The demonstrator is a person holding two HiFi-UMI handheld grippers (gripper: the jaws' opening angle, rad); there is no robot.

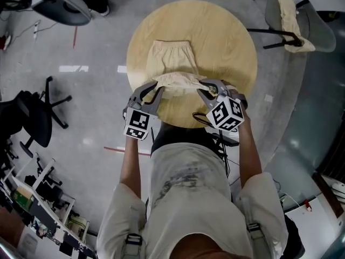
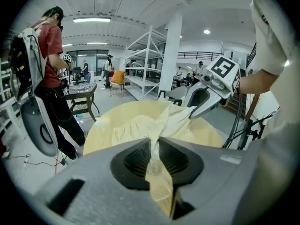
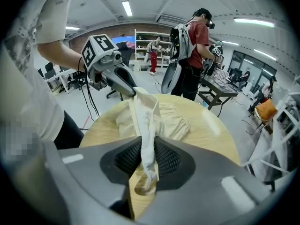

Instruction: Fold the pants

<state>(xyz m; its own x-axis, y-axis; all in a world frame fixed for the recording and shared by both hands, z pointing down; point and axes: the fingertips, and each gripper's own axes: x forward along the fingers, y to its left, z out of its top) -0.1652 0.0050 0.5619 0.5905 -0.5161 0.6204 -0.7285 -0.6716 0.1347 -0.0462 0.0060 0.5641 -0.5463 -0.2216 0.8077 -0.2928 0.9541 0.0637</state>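
Left tool (image 2: pixel 154 156): jaws clamped on bunched corner of cream fabric pants (image 1: pixel 171 58). Right tool (image 3: pixel 147 156): pinching other near corner likewise. Near edge of pants lifted off round pale wooden counter (image 1: pixel 232 42), slung between tools. Far part with gathered waistband (image 1: pixel 171 46) lies flat mid-counter. Step judged: first fold, near end over far. Next move calls for carrying both corners forward evenly, laying edge at waistband, then release.
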